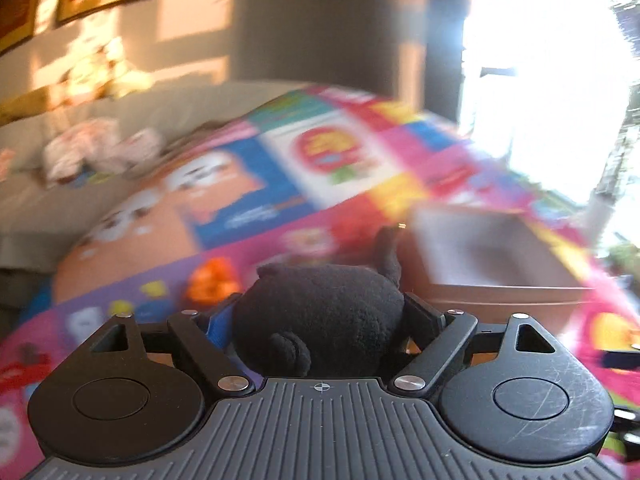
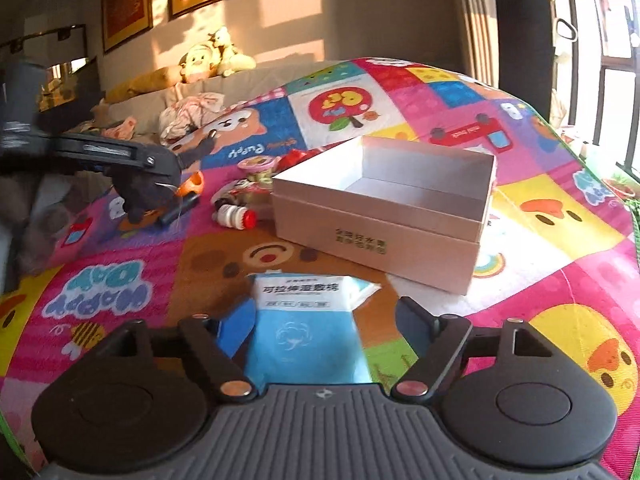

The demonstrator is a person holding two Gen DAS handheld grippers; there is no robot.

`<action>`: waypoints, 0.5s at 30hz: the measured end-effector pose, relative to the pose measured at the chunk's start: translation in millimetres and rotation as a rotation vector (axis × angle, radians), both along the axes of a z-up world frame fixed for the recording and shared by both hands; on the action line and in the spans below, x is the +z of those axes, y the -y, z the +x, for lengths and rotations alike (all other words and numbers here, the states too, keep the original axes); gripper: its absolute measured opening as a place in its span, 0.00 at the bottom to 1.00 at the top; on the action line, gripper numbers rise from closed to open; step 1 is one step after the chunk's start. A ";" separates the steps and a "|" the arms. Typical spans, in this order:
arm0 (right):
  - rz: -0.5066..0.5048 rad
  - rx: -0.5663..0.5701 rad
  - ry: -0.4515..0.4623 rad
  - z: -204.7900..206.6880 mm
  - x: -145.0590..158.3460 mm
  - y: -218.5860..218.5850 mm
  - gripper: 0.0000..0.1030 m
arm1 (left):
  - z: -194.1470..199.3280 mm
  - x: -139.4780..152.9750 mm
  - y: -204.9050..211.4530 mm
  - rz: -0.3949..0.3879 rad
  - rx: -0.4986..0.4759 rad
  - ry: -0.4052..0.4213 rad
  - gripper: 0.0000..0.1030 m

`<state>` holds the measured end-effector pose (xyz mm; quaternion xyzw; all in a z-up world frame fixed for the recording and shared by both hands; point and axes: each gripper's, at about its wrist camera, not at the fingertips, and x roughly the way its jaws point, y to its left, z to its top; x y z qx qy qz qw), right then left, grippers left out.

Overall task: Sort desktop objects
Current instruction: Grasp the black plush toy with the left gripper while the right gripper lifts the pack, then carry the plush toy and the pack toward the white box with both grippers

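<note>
Your left gripper (image 1: 320,316) has a black plush toy (image 1: 320,312) between its fingers, pads against both sides of it, jaws fairly wide around the soft body. It's lifted over the play mat (image 1: 240,184); the view is badly blurred. The open box (image 1: 492,256) sits just ahead and to the right of the toy.

Your right gripper (image 2: 324,320) stands open, nothing gripped. A blue-and-white packet (image 2: 308,320) lies flat on the mat between its fingers, pads clear of it on both sides. The box (image 2: 384,216) is just beyond the packet, slightly right, w/ nothing visible inside.

Left of the box: a small bottle w/ a red cap (image 2: 236,214), a round pink-lidded cup (image 2: 258,166), some wrappers. Further left, a black marker (image 2: 180,208) and an orange thing (image 2: 192,186).

Writing: packet has Chinese print; box front has two lines of Chinese, too small to read. Mat shows "Puppy".
</note>
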<state>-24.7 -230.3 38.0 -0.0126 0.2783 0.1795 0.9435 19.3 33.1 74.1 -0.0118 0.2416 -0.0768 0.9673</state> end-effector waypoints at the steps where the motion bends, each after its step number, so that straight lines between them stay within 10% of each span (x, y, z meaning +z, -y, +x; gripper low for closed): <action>1: 0.002 -0.004 -0.003 1.2 -0.5 1.0 0.80 | -8.5 -3.2 8.1 -0.006 -0.033 0.020 0.86; 15: 0.197 0.118 -0.079 25.2 26.6 -9.8 0.82 | -69.8 -55.8 8.0 -0.031 -0.134 -0.137 0.89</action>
